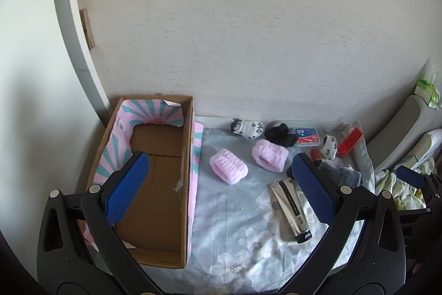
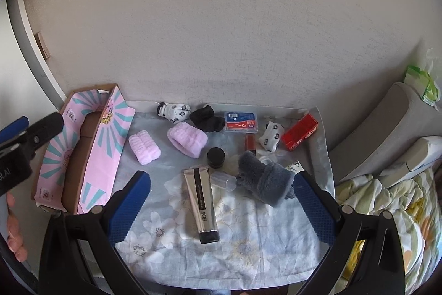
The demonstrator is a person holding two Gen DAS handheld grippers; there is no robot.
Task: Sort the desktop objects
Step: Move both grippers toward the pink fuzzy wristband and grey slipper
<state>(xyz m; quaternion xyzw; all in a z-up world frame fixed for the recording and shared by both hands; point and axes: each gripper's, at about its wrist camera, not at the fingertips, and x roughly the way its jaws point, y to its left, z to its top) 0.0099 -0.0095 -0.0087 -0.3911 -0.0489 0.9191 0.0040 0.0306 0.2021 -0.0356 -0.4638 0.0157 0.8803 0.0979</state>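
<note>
Silver tube (image 2: 200,205), lengthwise, cap nearest camera

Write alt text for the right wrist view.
The open right gripper hovers over a floral cloth, with a silver tube and a grey sock lying between its blue fingers. Beyond lie two pink wristbands, patterned and black socks, a red box, and at left an open cardboard box.

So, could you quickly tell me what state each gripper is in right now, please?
Left gripper: open, holding nothing, above the brown cardboard box and the floral cloth.
Right gripper: open, holding nothing, above the silver tube.
</note>
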